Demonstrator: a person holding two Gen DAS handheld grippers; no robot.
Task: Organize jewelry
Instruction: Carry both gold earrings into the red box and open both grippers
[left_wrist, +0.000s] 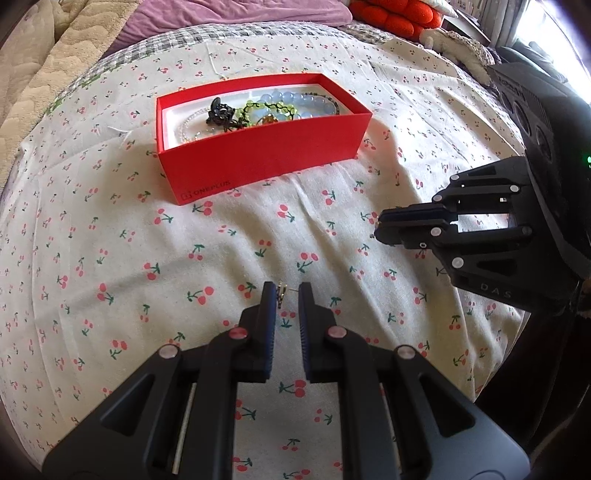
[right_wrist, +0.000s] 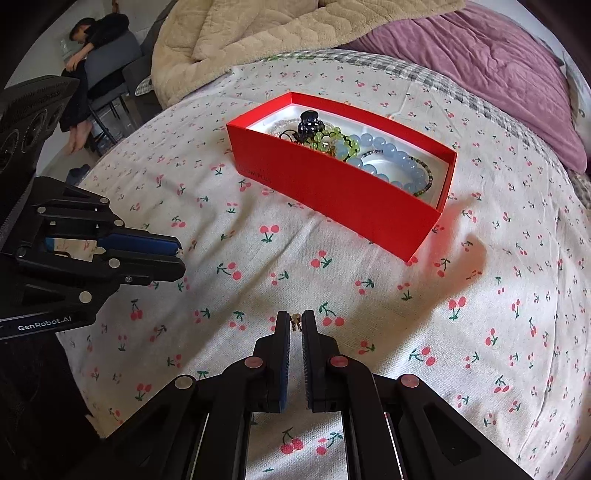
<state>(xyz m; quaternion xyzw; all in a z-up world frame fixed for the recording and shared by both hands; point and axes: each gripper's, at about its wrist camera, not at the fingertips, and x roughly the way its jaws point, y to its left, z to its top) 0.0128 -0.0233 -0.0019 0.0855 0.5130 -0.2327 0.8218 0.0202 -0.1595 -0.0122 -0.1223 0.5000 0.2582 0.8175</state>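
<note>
L gripper jaws pinch small earring; red box beyond.

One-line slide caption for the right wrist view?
Right gripper pinches a small metal earring above the cherry-print bedspread, red jewelry box ahead.

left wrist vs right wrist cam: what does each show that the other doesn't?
Left wrist only: a red-orange cushion at the head of the bed, and the small metal piece at the left gripper tips.

Right wrist only: a seated person off the bed, and the small metal piece pinched by the right gripper.

Both: red box holding blue beads, green beads and a black clip, the cherry-print sheet, beige blanket and purple pillow.
</note>
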